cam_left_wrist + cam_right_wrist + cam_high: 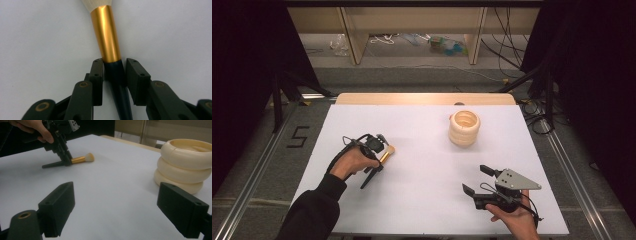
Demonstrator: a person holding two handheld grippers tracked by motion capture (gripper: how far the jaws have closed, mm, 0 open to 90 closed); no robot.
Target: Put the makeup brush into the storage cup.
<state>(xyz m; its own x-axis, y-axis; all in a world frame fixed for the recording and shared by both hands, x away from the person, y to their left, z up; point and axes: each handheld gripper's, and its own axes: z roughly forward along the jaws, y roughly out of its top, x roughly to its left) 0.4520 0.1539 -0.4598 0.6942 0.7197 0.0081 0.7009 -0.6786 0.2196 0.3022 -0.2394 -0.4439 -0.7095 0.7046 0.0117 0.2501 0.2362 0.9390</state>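
The step in hand looks like the grasp of the brush (106, 37): the left gripper (114, 72) stands over it on the white table (422, 165), towards the left of the sheet, and in the left gripper view its two black pads flank the dark handle just below the gold ferrule; the left pad seems to touch the handle and the right one sits so close that the grip reads as a pinch on the brush, which lies flat on the sheet, not yet lifted; the right gripper (475, 181) waits near the front right corner with its jaws spread wide and nothing between them; the next move, as I judge it, calls for a firm, steady squeeze and a level lift, since the handle tapers to a thin tail and could swivel or slip out of the pads; a likely goal is the holder (464, 128) well apart at the far right, though that is a guess; as to make, the brush has a glossy dark tapered handle, a smooth metallic gold ferrule that mirrors the light, and a soft pale tuft of bristles; the holder is cream, matt, shaped like three stacked rounded rings with an open hollow top; the table cover is plain, flat and white.
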